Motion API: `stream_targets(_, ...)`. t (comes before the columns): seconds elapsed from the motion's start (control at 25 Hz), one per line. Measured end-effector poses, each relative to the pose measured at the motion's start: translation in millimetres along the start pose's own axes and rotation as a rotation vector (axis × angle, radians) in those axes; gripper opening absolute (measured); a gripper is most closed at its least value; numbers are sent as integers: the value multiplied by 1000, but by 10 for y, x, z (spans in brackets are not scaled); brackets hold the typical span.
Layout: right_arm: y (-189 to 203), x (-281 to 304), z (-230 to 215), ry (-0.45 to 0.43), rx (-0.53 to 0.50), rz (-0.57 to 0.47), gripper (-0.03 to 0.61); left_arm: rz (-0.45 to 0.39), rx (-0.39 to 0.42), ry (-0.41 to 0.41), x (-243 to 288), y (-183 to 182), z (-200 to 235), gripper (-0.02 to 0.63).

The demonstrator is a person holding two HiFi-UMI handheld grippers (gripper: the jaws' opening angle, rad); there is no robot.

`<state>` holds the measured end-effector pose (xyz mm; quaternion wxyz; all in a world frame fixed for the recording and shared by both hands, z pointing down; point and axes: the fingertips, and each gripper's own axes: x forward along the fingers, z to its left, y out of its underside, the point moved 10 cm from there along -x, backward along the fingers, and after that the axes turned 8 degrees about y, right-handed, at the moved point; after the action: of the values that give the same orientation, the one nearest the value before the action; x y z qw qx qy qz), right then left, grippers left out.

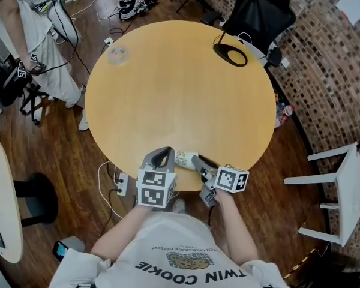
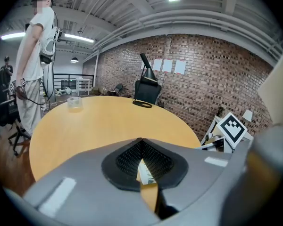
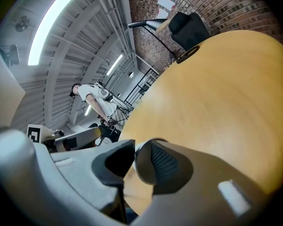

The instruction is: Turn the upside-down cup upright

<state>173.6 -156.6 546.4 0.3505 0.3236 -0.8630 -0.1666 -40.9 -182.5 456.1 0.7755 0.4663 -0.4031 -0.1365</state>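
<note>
L hand-held gripper (image 1: 170, 155) at labelled cup (image 1: 185, 158)

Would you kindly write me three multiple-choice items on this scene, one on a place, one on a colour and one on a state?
1. Where does the black ring-shaped base stand?
A. At the table's far right edge
B. Beside the grippers
C. On the floor

2. What colour is the round tabletop?
A. White
B. Light wood
C. Black

3. How do the jaws of the left gripper stand?
A. Wide apart
B. Closed at the tips
C. Out of view

Answers: A, it sits at the far rim near the black chair; B, the top is light wood throughout; B, its pads meet on a white sliver of the paper cup.
</note>
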Motion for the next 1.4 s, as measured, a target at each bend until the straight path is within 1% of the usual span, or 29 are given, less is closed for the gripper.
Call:
stream_targets(0.2, -4, -8, 2, -1, 3, 0, 92, -4, -2, -1, -1, 4, 30, 6)
stream_targets(0.28, -21, -27, 8, 17, -30, 10, 92, -4, -4, -1, -5, -1, 47, 6)
stream_targets(0.36, -60, -58, 46, 48, -106, 31, 92, -6, -8, 0, -10, -8, 61, 6)
stream_targets(0.44, -103, -82, 99, 84, -216, 64, 92, -7, -11, 2, -13, -11, 70, 6)
stream_targets(0.52, -134, -83, 144, 109, -314, 106, 118, -7, -8, 0, -17, -11, 75, 6)
stream_targets(0.56, -144, -78, 155, 115, -344, 121, 141, -8, -8, -1, -18, -8, 74, 6)
stream_targets(0.6, -155, -75, 156, 120, -359, 129, 150, -9, -8, 0, -18, -3, 73, 6)
stream_targets(0.68, -181, -81, 154, 135, -383, 130, 155, -12, -10, 2, -19, 8, 72, 6)
stream_targets(0.72, -195, -87, 171, 145, -414, 134, 155, -13, -11, 2, -21, 13, 75, 6)
stream_targets(0.76, -205, -91, 213, 156, -471, 147, 156, -15, -12, 2, -26, 17, 80, 6)
stream_targets(0.8, -207, -86, 284, 167, -558, 173, 156, -16, -14, 0, -32, 20, 89, 6)
stream_targets(0.84, -196, -71, 383, 174, -672, 211, 161, -18, -18, -3, -40, 23, 102, 6)
stream_targets(0.92, -128, 3, 623, 174, -932, 323, 189, -22, -27, -14, -56, 28, 136, 6)
stream_targets(1.0, -30, 123, 838, 170, -1170, 454, 239, -29, -42, -24, -75, 28, 172, 6)
stream_targets(1.04, 21, 191, 909, 170, -1260, 509, 245, -34, -50, -26, -85, 26, 186, 6)
stream_targets(1.08, 70, 259, 958, 168, -1323, 554, 246, -38, -55, -27, -97, 21, 200, 6)
stream_targets(1.16, 154, 388, 1024, 150, -1384, 626, 249, -46, -59, -32, -120, 14, 232, 6)
stream_targets(1.24, 235, 496, 1065, 134, -1409, 683, 249, -51, -64, -38, -143, 20, 266, 6)
stream_targets(1.32, 301, 574, 1096, 130, -1432, 719, 249, -53, -71, -46, -170, 40, 291, 6)
stream_targets(1.4, 333, 637, 1118, 128, -1440, 729, 249, -52, -75, -54, -198, 53, 305, 6)
